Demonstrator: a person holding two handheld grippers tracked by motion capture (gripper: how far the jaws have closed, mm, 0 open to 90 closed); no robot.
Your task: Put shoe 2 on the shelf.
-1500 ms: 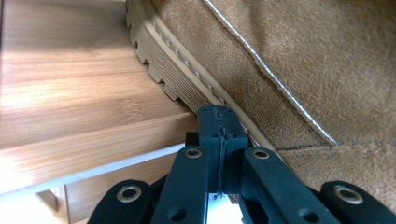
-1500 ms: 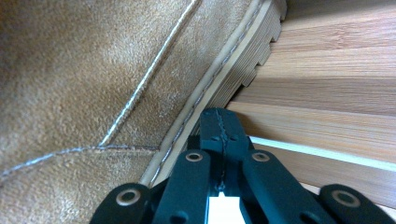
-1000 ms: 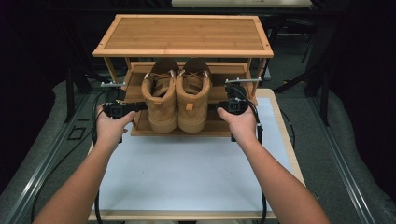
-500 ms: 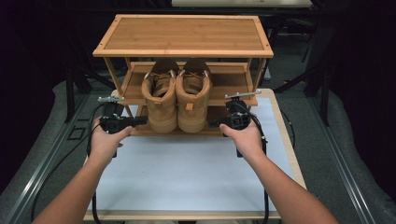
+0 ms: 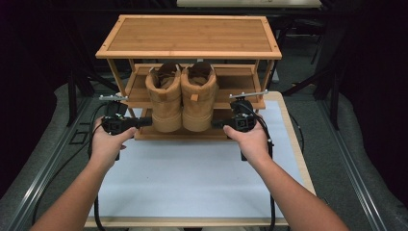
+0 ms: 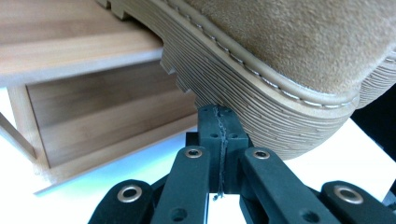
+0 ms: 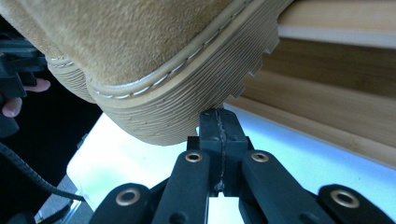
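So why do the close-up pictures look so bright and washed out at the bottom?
In the left gripper view, the white table top glares beneath the boot sole, sharp above the shut left gripper. The right gripper view has the same glare. In the high view, the surroundings fall into darkness and the picture looks soft.

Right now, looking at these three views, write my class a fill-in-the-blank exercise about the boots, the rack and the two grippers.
1. The two tan boots stand on the rack's ____ shelf.
2. The wooden shoe rack has nothing on its ____ shelf.
3. The left gripper has its jaws ____.
4. The right gripper points its tip at a boot's ribbed ____.

Missing words: middle; top; shut; sole
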